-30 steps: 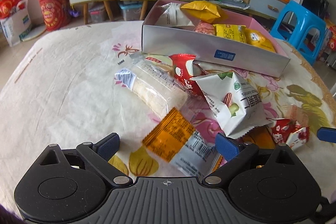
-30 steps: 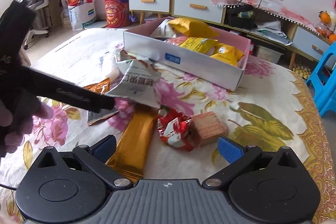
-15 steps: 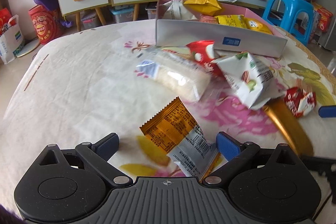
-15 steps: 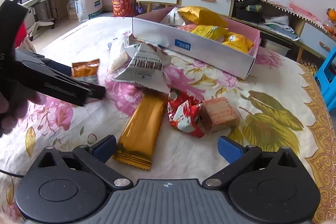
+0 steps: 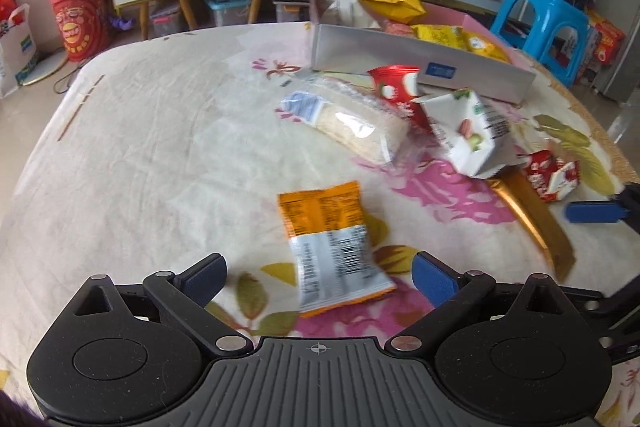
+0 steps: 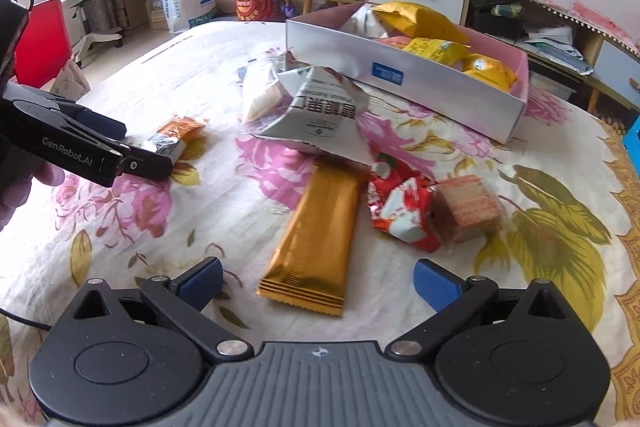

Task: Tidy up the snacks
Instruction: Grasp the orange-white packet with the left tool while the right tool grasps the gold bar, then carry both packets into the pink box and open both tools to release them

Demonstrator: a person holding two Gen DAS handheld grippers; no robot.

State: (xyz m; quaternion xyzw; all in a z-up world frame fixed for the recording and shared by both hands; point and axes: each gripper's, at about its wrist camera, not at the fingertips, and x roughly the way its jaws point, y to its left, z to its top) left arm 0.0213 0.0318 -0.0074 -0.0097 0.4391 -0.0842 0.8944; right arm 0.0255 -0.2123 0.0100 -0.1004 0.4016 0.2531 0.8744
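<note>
A silver-sided box [image 6: 404,73] with a pink inside stands at the far end of the table, well ahead of both grippers. It holds a large yellow bag [image 6: 420,21] at its back, smaller yellow packets [image 6: 460,57] toward its right end and a silvery wrapper [image 6: 360,23] at its left end. A small blue label [image 6: 387,72] sits on its near wall; its print is too small to read.

The left gripper [image 5: 318,277] has its blue-padded jaws spread wide and grips nothing. An orange and white packet [image 5: 332,247] lies on the floral cloth [image 5: 140,155] right between and just ahead of the pads, barcode and small print up, unreadable. Farther ahead and to the right lie a clear-wrapped pale cake [image 5: 352,123], a red pouch [image 5: 394,89] and a white packet with nut pictures [image 5: 472,131], crowded near the box.

The right gripper [image 6: 318,287] is likewise wide open and empty. A long gold bar [image 6: 320,239] lies just ahead of it, pointing away; its far end runs under the white packet, which from the right wrist shows large Chinese characters. To the right of the bar sit a crumpled red and white wrapper [image 6: 400,211] and, touching it, a tan wafer block [image 6: 466,213]. The side of the left gripper, seen at the left, reads "GenRobot.AI".
</note>
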